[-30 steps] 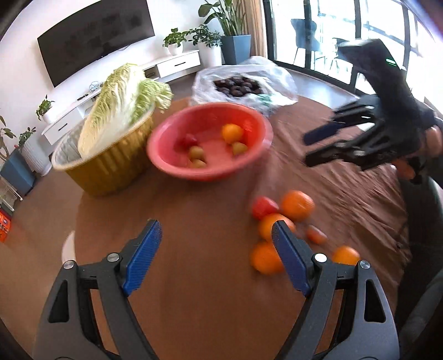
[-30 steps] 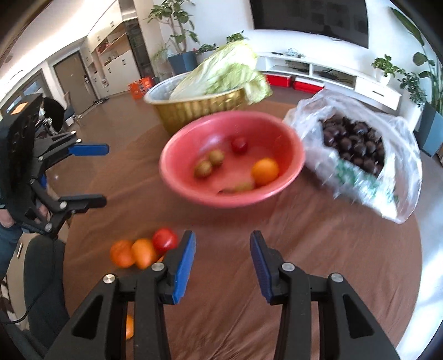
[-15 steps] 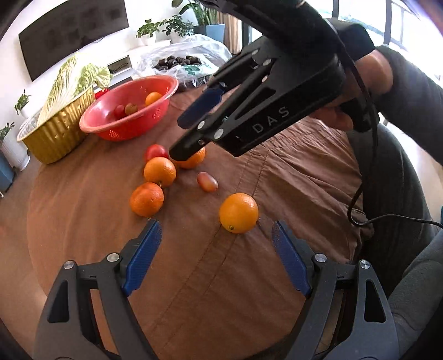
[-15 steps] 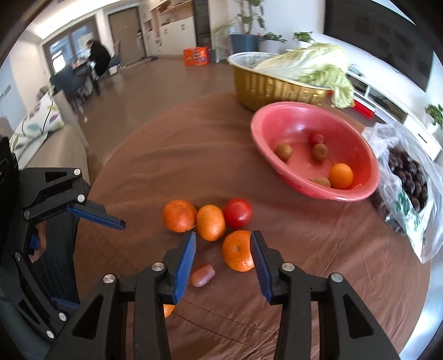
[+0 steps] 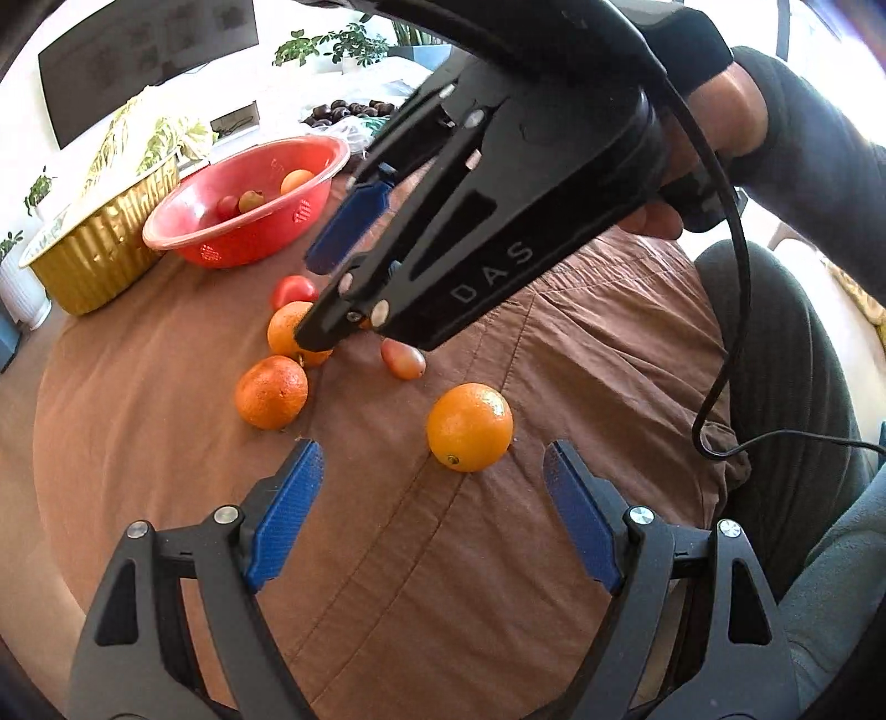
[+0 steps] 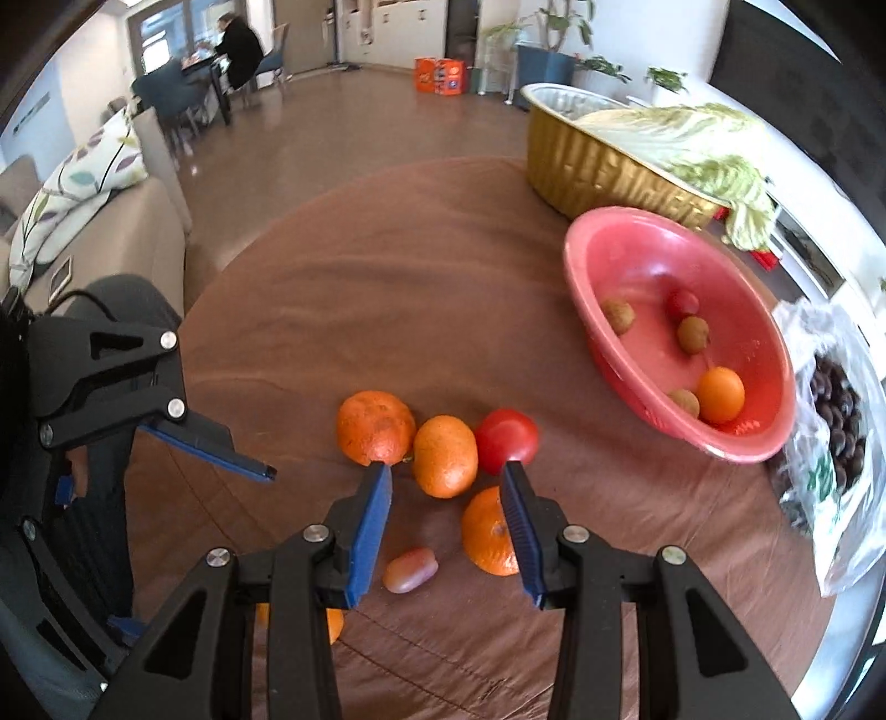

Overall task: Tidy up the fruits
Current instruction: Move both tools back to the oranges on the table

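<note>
Brown tablecloth (image 5: 581, 343) beneath right tongs (image 5: 332, 293) marked "DAS".

"DAS" stood in pale capitals along the black side of the right gripper (image 5: 332, 288); nothing else was legible.

A home living room: wall television (image 5: 149, 61), sofa (image 6: 99, 232), potted plants (image 5: 332, 47), dining table (image 6: 194, 72)
</note>
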